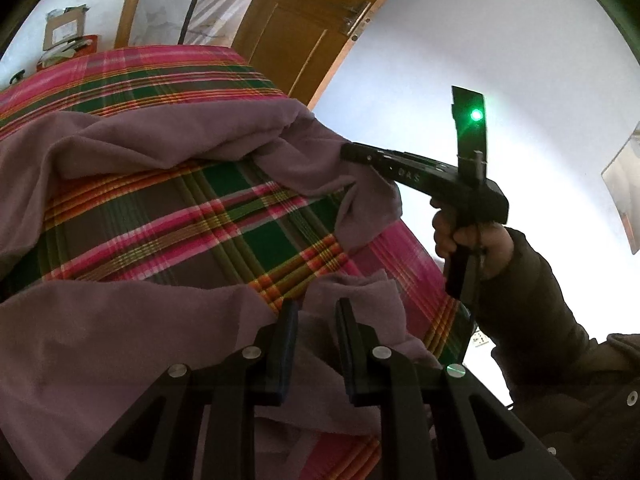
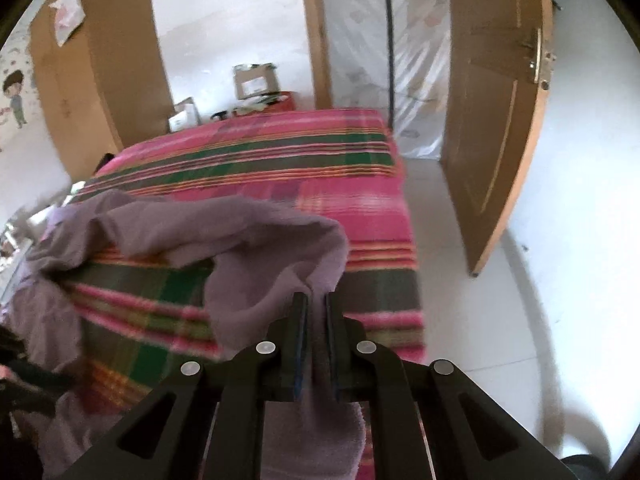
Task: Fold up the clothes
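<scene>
Nearest the plaid bed cover (image 2: pixel 256 152), the left gripper (image 1: pixel 316 308) grips a fold of the mauve garment (image 1: pixel 120 340) between its fingers. Further along the bed's edge, the right gripper (image 2: pixel 316 300) pinches another part of that garment, with cloth filling the narrow gap between its pads. The garment sags between them over the cover. Beyond the bed stands an open wooden door (image 2: pixel 492 128).
</scene>
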Demonstrator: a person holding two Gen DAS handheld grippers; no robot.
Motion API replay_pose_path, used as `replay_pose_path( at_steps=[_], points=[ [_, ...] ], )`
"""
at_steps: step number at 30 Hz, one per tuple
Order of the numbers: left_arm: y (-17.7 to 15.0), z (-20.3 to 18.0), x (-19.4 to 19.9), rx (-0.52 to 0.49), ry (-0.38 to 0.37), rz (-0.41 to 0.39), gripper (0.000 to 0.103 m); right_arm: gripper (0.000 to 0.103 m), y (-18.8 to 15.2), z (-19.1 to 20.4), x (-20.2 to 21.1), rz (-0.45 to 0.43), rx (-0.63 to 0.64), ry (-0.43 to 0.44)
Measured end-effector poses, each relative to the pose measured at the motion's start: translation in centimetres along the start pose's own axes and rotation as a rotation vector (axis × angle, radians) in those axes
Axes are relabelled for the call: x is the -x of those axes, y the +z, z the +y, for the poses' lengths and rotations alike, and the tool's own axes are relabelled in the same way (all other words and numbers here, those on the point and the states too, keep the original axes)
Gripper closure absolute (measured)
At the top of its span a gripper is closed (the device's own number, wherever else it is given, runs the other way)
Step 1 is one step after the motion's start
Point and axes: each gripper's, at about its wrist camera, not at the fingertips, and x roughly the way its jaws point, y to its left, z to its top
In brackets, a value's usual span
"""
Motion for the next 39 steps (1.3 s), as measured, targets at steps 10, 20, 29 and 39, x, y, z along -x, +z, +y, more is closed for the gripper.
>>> replay_pose_path(
  at_steps=[10, 20, 29, 39],
  points=[
    [0.6, 0.9, 0.1, 0.035, 0.012, 0.001, 0.083, 0.091, 1.6, -1.9, -2.5, -0.008, -0.026, -0.049],
    [-0.7, 1.8, 4.3, 0.043, 0.038, -0.072, 0.081, 0.067, 0.0, -1.1, 3.5, -0.059, -0.096, 0.012],
    [-6.2, 4.0, 8.6, 0.038, 0.151, -0.059, 0.079, 0.044, -5.5, 3.6, 9.5, -0.027, -0.093, 0.201],
    [-13.2, 10.1, 15.4, 0.225, 0.253, -0.158, 0.079, 0.037, -9.2, 9.0, 14.9, -0.089, -0.059, 0.268]
  ],
)
